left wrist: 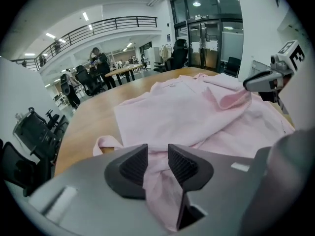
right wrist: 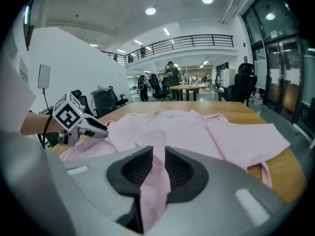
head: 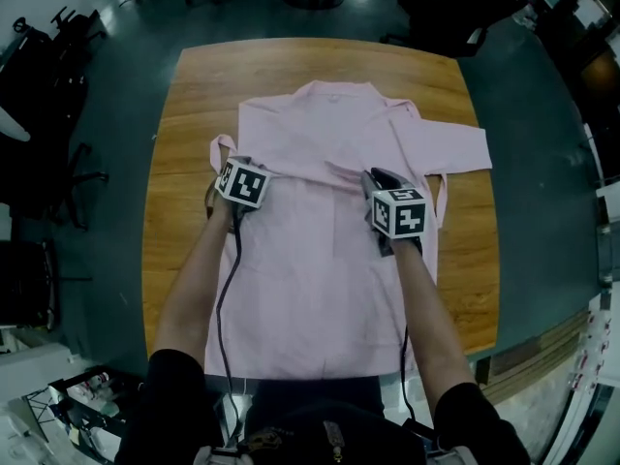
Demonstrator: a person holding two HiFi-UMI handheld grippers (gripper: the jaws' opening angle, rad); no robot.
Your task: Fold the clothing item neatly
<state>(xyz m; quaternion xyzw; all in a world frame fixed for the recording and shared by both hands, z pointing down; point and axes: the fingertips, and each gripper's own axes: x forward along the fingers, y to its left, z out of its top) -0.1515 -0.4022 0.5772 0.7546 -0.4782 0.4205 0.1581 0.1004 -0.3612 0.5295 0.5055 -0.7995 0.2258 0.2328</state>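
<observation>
A pink shirt (head: 320, 260) lies spread on the wooden table (head: 194, 95), collar at the far side and hem at the near edge. One sleeve (head: 455, 148) reaches out to the right. My left gripper (head: 235, 166) is at the shirt's left edge, shut on a bunched fold of the pink cloth (left wrist: 156, 181) between its pads. My right gripper (head: 378, 178) is over the shirt's right half, shut on a raised ridge of fabric (right wrist: 156, 181). Each gripper shows in the other's view: the right gripper (left wrist: 273, 77) and the left gripper (right wrist: 81, 124).
Bare wood shows along the table's far edge and on both sides of the shirt (left wrist: 93, 117). Dark floor surrounds the table, with office chairs (head: 58, 37) at the left. People sit at distant desks (right wrist: 172, 77). Cables trail from both grippers toward me.
</observation>
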